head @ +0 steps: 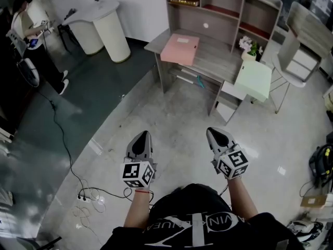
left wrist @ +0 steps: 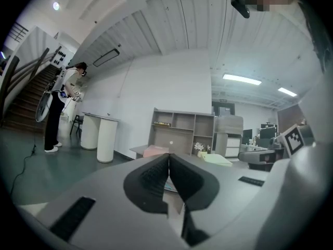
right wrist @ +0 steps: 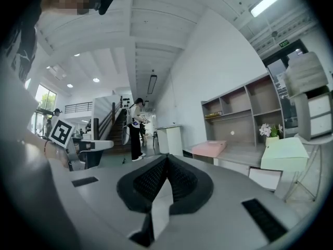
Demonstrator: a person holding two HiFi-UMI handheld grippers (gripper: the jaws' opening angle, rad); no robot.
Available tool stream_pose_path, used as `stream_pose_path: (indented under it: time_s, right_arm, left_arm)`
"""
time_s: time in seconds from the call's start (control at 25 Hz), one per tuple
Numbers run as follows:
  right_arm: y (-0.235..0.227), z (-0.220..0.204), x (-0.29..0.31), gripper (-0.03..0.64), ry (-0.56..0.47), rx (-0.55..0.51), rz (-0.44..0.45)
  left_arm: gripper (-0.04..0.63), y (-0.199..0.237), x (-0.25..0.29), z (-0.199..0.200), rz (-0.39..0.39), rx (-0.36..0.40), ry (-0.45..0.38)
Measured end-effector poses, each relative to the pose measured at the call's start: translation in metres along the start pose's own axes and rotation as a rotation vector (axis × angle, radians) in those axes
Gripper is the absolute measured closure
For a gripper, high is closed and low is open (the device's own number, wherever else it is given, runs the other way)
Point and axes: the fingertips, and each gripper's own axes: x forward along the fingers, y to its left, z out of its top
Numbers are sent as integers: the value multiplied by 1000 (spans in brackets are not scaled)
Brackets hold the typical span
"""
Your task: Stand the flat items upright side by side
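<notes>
A pink flat box (head: 180, 49) lies on the left end of the grey desk (head: 213, 56); it also shows small in the left gripper view (left wrist: 156, 151) and in the right gripper view (right wrist: 209, 149). A pale green flat box (head: 254, 80) rests at the desk's right front corner, seen too in the right gripper view (right wrist: 283, 152). Both grippers are held out over the floor, well short of the desk. My left gripper (head: 142, 137) is shut with nothing in it, tips touching (left wrist: 168, 156). My right gripper (head: 214, 133) is likewise shut and empty (right wrist: 166, 158).
The desk carries a shelf unit (head: 223, 7) with a small flower pot (head: 248, 50). A grey chair (head: 294, 53) stands right of the desk. White round tables (head: 104, 27) and a person (head: 31, 40) are at far left. Cables (head: 67, 155) trail across the floor.
</notes>
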Motion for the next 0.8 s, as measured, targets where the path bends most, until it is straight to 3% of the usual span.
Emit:
stream_pose_path:
  time_s: [0.32, 0.44, 0.8]
  right_arm:
    - [-17, 1, 15, 481, -19, 24, -71]
    - [-28, -2, 28, 473, -10, 38, -79]
    - [-76, -9, 91, 469, 27, 71, -73]
  left_arm:
    - [569, 17, 18, 3, -30, -1, -6]
    - [532, 24, 33, -2, -38, -27, 2]
    - [529, 58, 101, -8, -7, -56, 45]
